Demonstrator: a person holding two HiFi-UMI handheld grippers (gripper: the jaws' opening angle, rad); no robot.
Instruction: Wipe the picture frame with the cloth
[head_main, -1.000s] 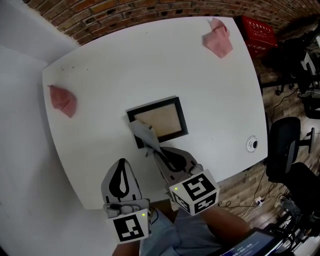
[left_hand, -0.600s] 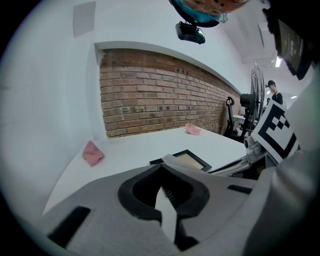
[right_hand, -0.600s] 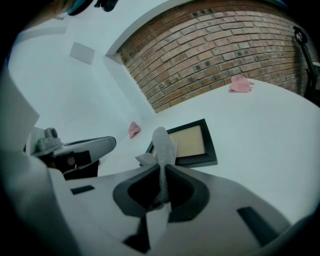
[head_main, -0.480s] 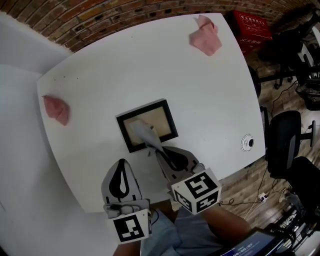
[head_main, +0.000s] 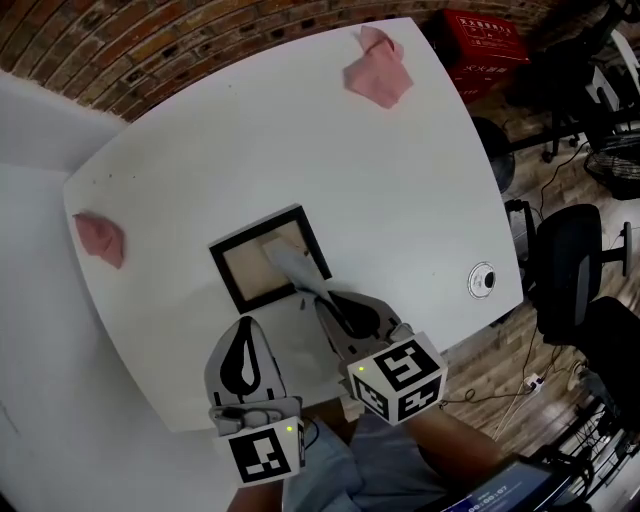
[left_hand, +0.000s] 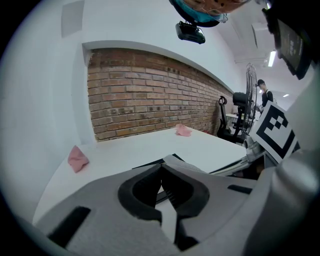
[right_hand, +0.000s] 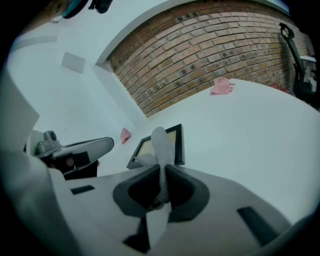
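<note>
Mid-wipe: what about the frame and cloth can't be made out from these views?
- Head view: cloth and right gripper cover the picture frame's near corner.
- Left gripper view: its own fingers hide most of the frame.
- Right gripper view: cloth hides where it meets the frame; contact unclear.
- Head view: round thing at table edge, too small to identify.

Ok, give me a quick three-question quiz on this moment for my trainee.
1. True or false: the left gripper holds the grey cloth.
2. How many pink cloths lie on the white table? A one, B two, C three.
3. Fill in: the grey cloth's free end lies over the ____.
Key: 1 false; the right gripper is shut on it. 2 B. 3 picture frame.
</note>
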